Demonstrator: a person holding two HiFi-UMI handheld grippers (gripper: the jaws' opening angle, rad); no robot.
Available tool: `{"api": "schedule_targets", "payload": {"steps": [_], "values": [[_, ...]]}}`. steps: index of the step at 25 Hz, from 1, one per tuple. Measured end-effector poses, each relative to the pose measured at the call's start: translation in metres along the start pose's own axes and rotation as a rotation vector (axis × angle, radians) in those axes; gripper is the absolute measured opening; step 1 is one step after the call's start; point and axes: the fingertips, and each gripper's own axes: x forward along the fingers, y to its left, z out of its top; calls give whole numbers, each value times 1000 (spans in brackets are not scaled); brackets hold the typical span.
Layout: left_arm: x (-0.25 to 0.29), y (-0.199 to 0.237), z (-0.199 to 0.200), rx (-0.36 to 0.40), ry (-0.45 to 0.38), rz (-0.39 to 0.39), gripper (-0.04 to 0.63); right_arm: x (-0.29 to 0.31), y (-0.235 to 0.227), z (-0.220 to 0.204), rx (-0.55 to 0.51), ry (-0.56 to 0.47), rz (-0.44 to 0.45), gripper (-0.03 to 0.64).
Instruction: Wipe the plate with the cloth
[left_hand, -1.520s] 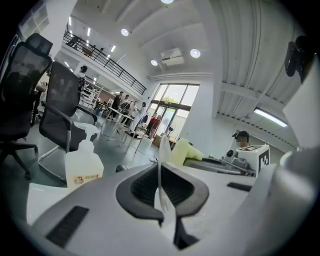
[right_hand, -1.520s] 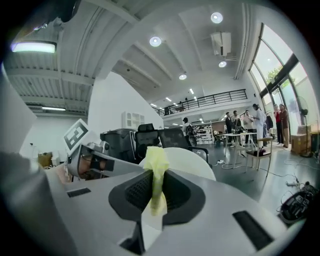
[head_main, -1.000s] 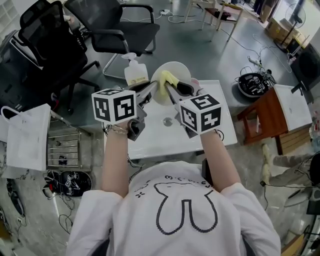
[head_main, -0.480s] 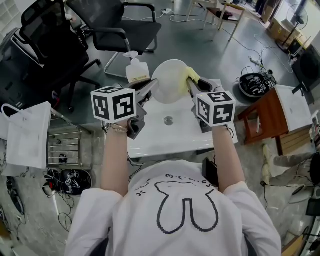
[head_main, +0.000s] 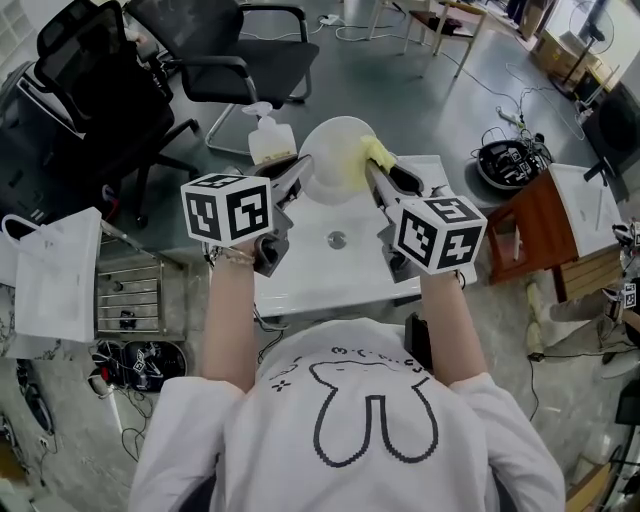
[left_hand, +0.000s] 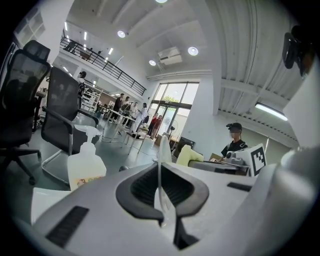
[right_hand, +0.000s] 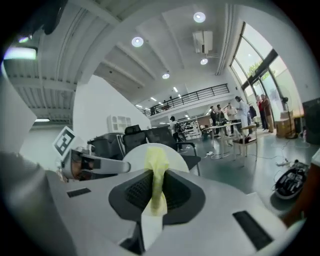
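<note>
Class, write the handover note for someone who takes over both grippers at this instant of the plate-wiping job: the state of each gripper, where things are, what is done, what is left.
Left gripper: shut on the rim of the plate, holding it upright above the white table.
Right gripper: shut on the yellow cloth, whose free end lies at the plate's right edge.
Done: plate and cloth are both gripped and brought together. How much has been wiped cannot be told.
Left: rub the cloth across the plate's face, then probably set both down.
</note>
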Motion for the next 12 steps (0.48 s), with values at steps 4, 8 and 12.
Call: {"api": "schedule_targets", "payload": {"steps": [4,8,12], "values": [[3,1,1,19,-3,8,18,11,43,-18,180,50,154,51],[6,-5,1,37,0,1,18,27,64,-39,333,102,217,51],[7,-4,-2,70,20,14,18,36,69,-46,252,146,199,51]]}}
